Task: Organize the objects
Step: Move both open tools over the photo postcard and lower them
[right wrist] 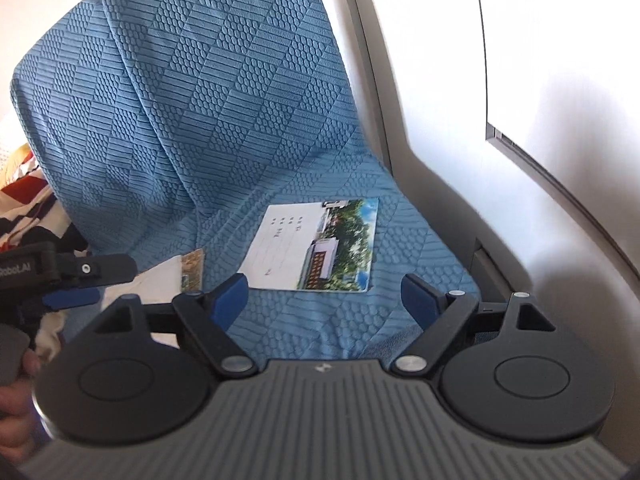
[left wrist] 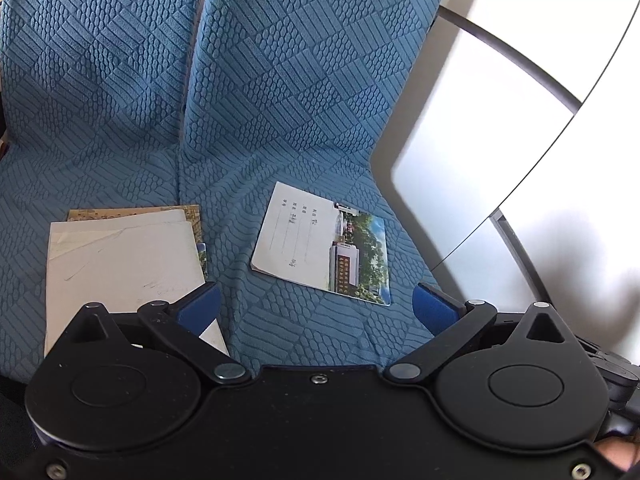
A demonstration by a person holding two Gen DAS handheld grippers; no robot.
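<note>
Toward the right edge of the blue-covered sofa seat (left wrist: 312,332), I see a thin notebook (left wrist: 322,242) lying flat, face up, apart from a small stack of papers and booklets (left wrist: 120,256) further to the left on the same seat. My left hand-held gripper (left wrist: 316,308) has its jaws spread wide with nothing between them, aimed down at the seat just short of the notebook. My right hand-held gripper (right wrist: 326,296) is likewise wide open and empty, hovering just in front of the notebook's near edge. I judge the notebook light and floppy, its glossy cover likely a little slippery, so it should bend if lifted by one corner. Since it lies flush on soft fabric, I would press a pad into the cushion beside the near edge, slide under, and pinch along the spine side rather than the loose pages. Its long axis runs roughly left to right across the seat, slightly skewed, with the photo end toward the sofa's right edge and the written lines toward the stack.
</note>
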